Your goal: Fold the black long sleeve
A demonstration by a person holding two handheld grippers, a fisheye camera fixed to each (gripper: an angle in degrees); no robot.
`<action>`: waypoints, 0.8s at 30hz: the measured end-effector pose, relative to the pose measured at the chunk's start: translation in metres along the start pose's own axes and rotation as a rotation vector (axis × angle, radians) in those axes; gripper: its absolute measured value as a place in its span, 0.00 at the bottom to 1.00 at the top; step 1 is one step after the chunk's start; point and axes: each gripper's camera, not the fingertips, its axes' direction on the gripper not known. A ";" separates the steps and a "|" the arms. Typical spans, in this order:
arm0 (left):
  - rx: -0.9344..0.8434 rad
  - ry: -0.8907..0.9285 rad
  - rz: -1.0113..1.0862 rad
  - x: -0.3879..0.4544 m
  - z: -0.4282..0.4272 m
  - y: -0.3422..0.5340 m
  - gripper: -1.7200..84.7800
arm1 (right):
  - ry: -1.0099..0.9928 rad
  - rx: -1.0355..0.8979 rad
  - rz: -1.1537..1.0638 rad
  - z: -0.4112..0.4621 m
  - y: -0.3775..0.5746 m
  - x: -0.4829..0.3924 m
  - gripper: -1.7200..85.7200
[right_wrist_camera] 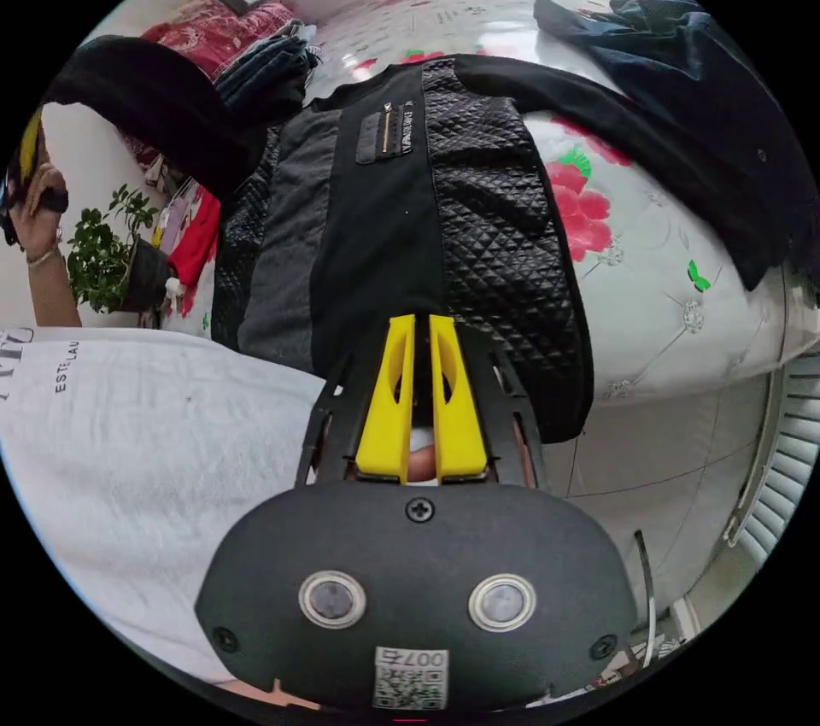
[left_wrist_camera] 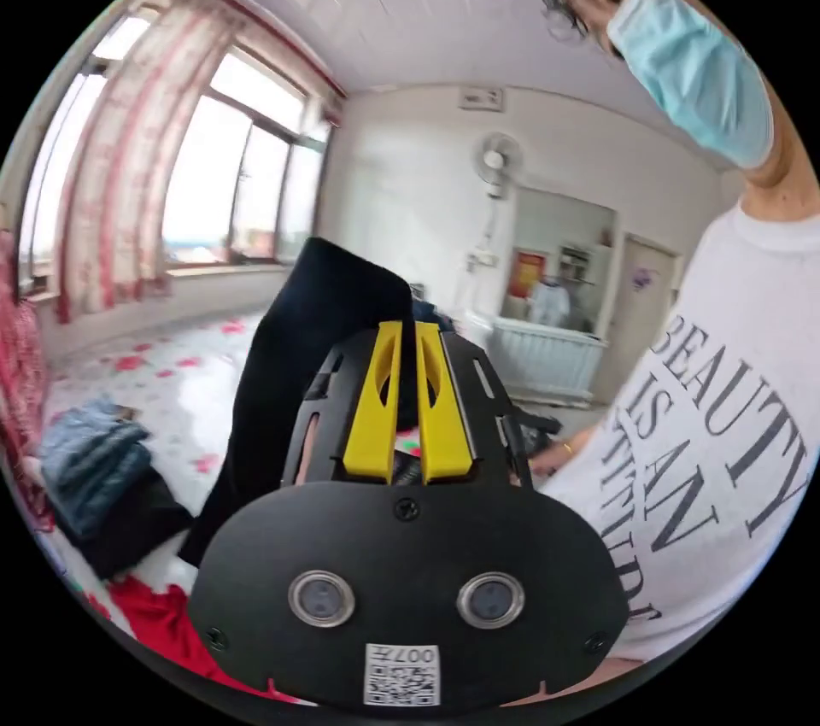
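Note:
The black long sleeve, with quilted side panels and a small chest patch, lies spread on the floral bed sheet. My right gripper is shut on its bottom hem near the bed edge. One sleeve stretches flat across the sheet. The other sleeve is lifted off the bed in an arc. In the left gripper view that raised sleeve hangs from my left gripper, whose yellow jaws are shut on the black cloth.
A person in a white printed T-shirt stands close beside the bed. Folded dark clothes and a red garment lie on the sheet. A dark blue garment lies past the flat sleeve. A potted plant and a radiator stand nearby.

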 end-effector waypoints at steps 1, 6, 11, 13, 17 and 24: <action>-0.039 0.048 -0.025 0.005 0.020 0.008 0.08 | -0.010 0.035 0.042 -0.009 0.007 0.012 0.04; -0.483 0.037 -0.274 0.041 0.131 0.120 0.12 | -0.015 0.114 0.172 -0.038 0.024 0.068 0.07; -0.881 -0.303 -0.412 0.041 0.142 0.217 0.11 | -0.104 0.188 0.184 -0.053 0.009 0.101 0.09; -0.941 -0.410 -0.483 0.032 0.133 0.235 0.10 | -0.112 0.178 0.126 -0.050 -0.006 0.097 0.10; -0.902 -0.548 -0.699 0.005 0.118 0.252 0.11 | -0.041 0.103 -0.070 -0.031 -0.048 0.074 0.10; -1.016 -0.667 -0.813 -0.006 0.157 0.302 0.09 | -0.014 -0.192 -0.309 0.001 -0.074 0.061 0.05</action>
